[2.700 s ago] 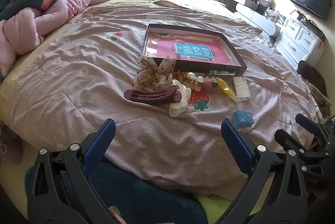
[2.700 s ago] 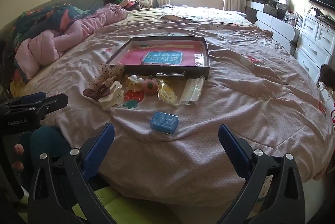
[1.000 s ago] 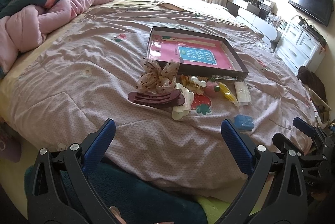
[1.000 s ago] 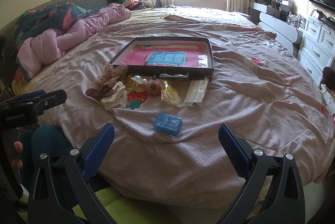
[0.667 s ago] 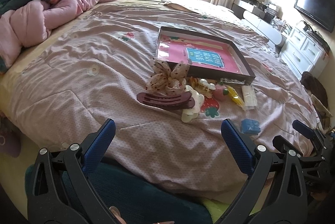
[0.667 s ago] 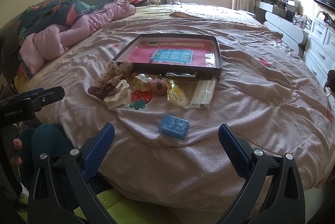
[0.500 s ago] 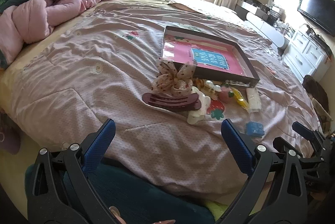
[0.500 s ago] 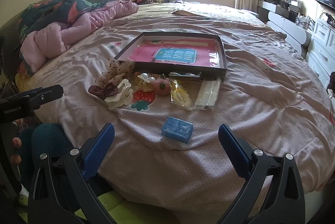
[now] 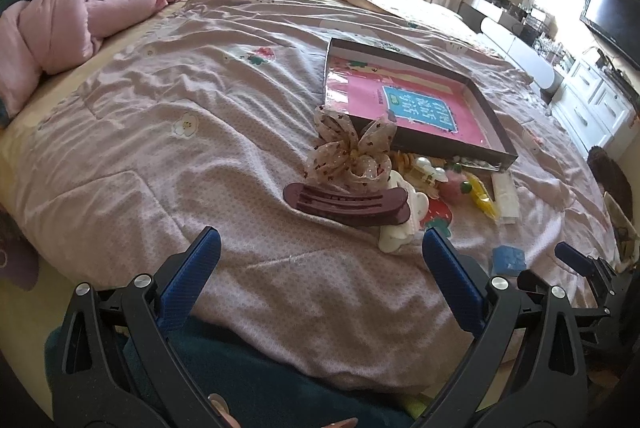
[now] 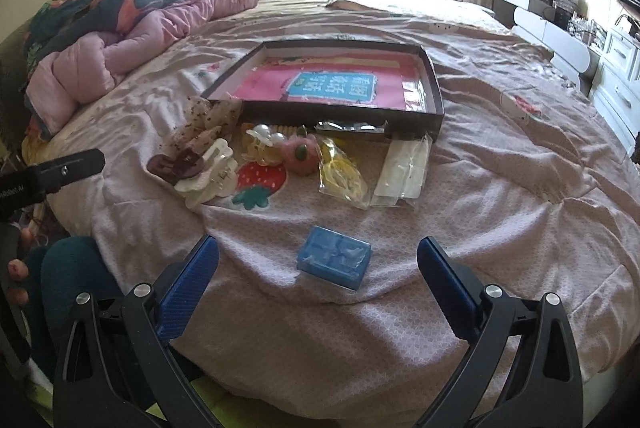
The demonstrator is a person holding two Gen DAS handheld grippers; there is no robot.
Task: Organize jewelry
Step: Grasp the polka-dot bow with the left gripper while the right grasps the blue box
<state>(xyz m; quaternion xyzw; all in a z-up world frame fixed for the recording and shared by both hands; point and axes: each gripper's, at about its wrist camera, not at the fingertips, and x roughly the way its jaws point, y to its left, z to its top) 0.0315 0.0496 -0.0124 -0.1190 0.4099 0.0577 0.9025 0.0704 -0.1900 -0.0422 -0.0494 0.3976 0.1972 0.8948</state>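
A dark shallow box (image 9: pixel 494 120) (image 10: pixel 434 88) with a pink liner lies on the bed. In front of it lie a dotted fabric bow (image 9: pixel 350 152), a maroon hair claw (image 9: pixel 348 206), a white claw clip (image 10: pixel 208 176), a pearl clip (image 10: pixel 266 138), a pink pom-pom (image 10: pixel 300 154), a yellow packet (image 10: pixel 342 176), a clear packet (image 10: pixel 404 168) and a small blue box (image 10: pixel 334 260). My left gripper (image 9: pixel 320 264) is open and empty, short of the maroon claw. My right gripper (image 10: pixel 318 264) is open and empty, with the blue box between its fingertips' line.
The bed has a pink quilted cover (image 9: pixel 160 148). A bunched pink and teal duvet (image 9: pixel 80 0) lies at the far left. White drawers (image 9: pixel 592 100) and a TV (image 9: pixel 612 16) stand along the right wall. My teal-clad knees are below both grippers.
Both grippers have moved forward toward the bed, so the accessories and blue box appear nearer. Both stay open and empty.
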